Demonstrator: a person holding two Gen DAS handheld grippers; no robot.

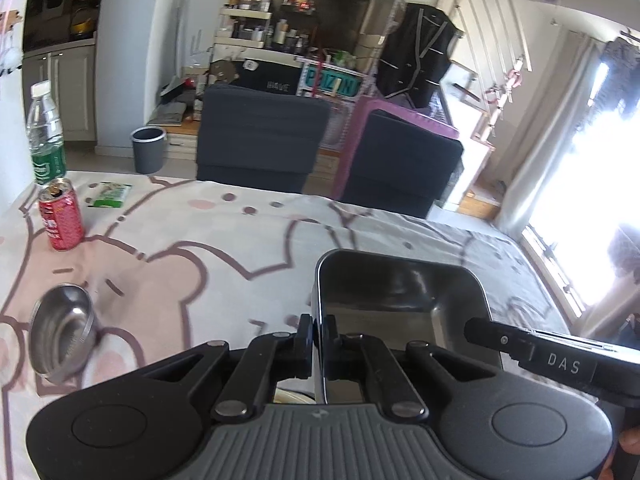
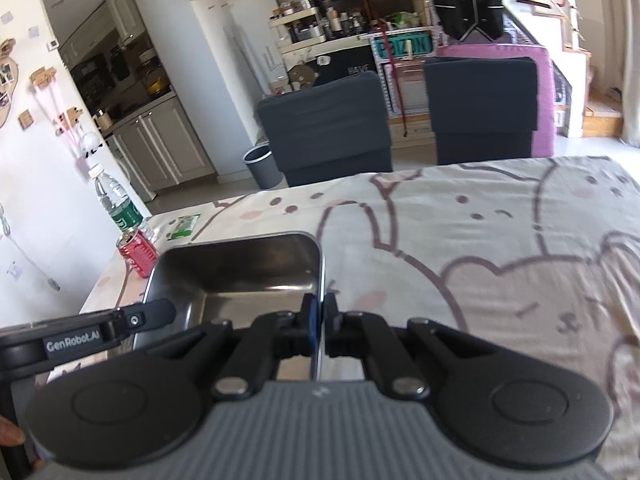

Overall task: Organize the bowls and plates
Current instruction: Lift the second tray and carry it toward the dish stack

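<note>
1. Steel tray (image 1: pixel 404 292), a deep rectangular pan with rounded corners, hangs above the tablecloth (image 1: pixel 224 248) between the two grippers, its inside empty.
2. Far left in the left wrist view, a clear water bottle (image 1: pixel 45 132) with a green label stands at the table's edge, a red soda can (image 1: pixel 61 216) just in front of it and a small green packet (image 1: pixel 111 195) near both.
3. Nearer on that side, a small steel bowl (image 1: pixel 62 334) lies tipped on the cloth, its mouth turned toward the camera, well apart from the tray.
4. Left gripper (image 1: pixel 319 330) is clamped on the tray's left wall, one pad on each side of the thin rim.
5. Right gripper (image 2: pixel 319 312) pinches the tray's right wall in the same way, its pads closed tight on the rim.
6. Each wrist view shows the other tool's black arm reaching across the tray's opposite rim.
7. Beyond the table stand two dark chairs (image 2: pixel 328 120), with a grey bin (image 2: pixel 262 166) on the floor to their left.
8. Blur at the edges of the cloth's cartoon pattern makes finer detail hard to read.
</note>
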